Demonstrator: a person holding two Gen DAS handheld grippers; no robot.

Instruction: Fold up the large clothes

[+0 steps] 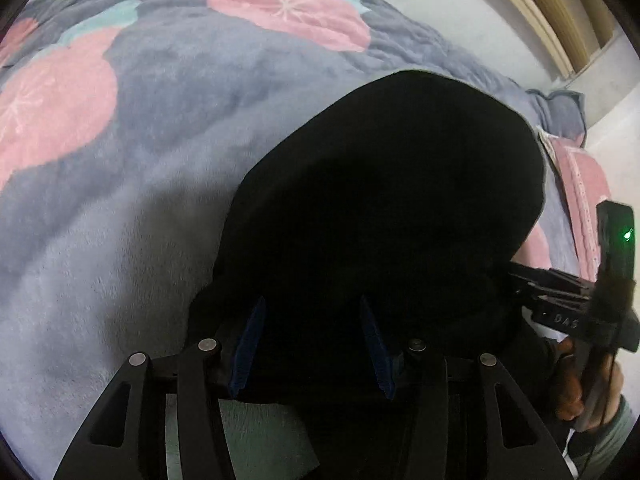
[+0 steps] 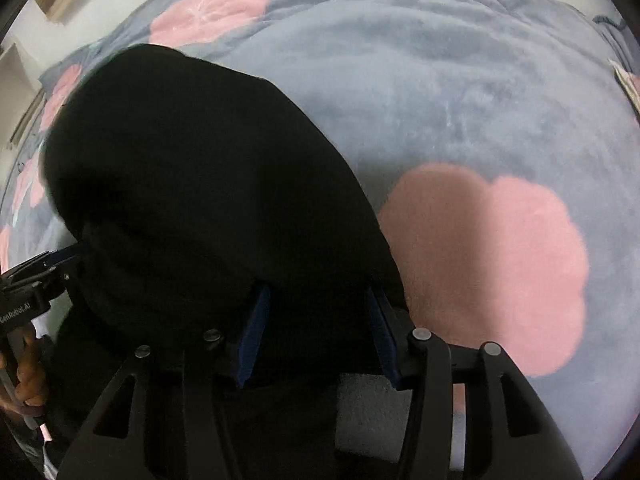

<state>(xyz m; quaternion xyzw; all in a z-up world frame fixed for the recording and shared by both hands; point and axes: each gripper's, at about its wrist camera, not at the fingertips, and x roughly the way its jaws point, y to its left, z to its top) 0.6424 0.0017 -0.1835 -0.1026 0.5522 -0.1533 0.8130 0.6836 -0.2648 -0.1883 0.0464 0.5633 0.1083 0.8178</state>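
Observation:
A large black garment (image 1: 384, 200) lies bunched on a grey-blue fleece blanket; it also fills the left of the right wrist view (image 2: 192, 184). My left gripper (image 1: 312, 344) has its blue pads (image 1: 248, 344) wide apart, with the garment's near edge lying between and over them. My right gripper (image 2: 316, 332) also stands open, blue pads (image 2: 254, 336) apart, with the black cloth draped between them. The right gripper shows at the right edge of the left wrist view (image 1: 532, 280), its tips hidden in the cloth. The left gripper shows at the left edge of the right wrist view (image 2: 60, 260).
The blanket (image 1: 140, 208) has pink flower patches (image 2: 492, 264) and teal patches (image 1: 116, 16) and covers a bed. A pink trimmed cloth (image 1: 584, 196) lies at the bed's right side. A wooden frame (image 1: 560, 12) stands beyond the bed. Pale floor (image 1: 256, 440) shows below.

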